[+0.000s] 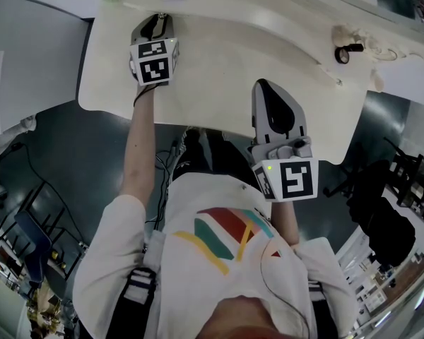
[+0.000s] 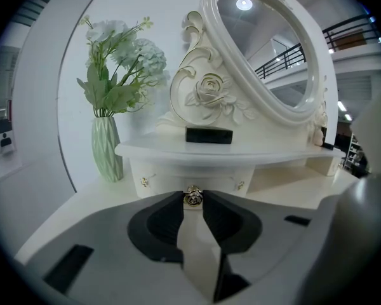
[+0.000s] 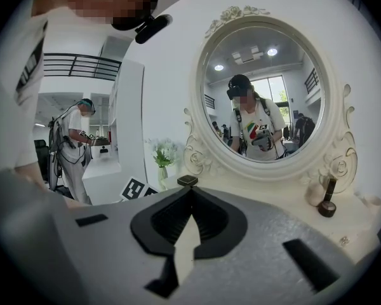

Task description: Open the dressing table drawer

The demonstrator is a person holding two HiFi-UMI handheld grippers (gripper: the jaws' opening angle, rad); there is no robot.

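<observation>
Head view, nearest first: the person's white T-shirt (image 1: 219,260) with coloured stripes fills the bottom. Just beyond it the right gripper (image 1: 263,87) hangs over the front edge of the cream dressing table (image 1: 219,62), apart from everything standing on it. Right gripper view has its jaws drawn together tip to tip, with nothing caught between them.

Farther in and to the left, at the end of an outstretched arm, the left gripper (image 1: 160,18) reaches to the back of the tabletop. Left gripper view shows its dark pads (image 2: 165,224) clamped from both sides on a small gold knob (image 2: 192,196), which sits in the middle of the drawer (image 2: 165,178). That drawer belongs to the low unit at the back of the table, directly beneath a raised shelf (image 2: 267,154). Its front looks pushed in, level with the unit.

On the shelf, just above the knob, rests a flat black box (image 2: 209,135). Left of the drawer an upright ribbed green vase (image 2: 106,150) of white flowers stands on the tabletop. Behind these rises the oval mirror (image 2: 267,49) in its white frame, with a carved rose (image 2: 213,89) at its foot. Toward the table's far right a small dark bottle (image 3: 328,203) stands near the mirror frame.
</observation>
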